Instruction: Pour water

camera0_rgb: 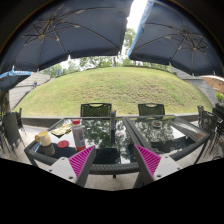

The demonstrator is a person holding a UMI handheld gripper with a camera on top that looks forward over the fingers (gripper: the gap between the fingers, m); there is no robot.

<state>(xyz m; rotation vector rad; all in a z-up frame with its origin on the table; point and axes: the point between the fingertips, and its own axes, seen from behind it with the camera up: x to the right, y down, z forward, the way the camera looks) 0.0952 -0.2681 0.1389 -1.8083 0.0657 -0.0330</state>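
My gripper is held at the near edge of a glass-topped patio table. It is open, and only the table's rim shows between the pink pads. On the table's left part, ahead and to the left of the fingers, stand a tall pale cup, a dark container and a small red item. None of them touches the fingers. I cannot see any water.
Dark woven chairs stand along the table's far side, and another chair at the left. Two large dark umbrellas spread overhead. Behind rises a grassy slope with trees on top.
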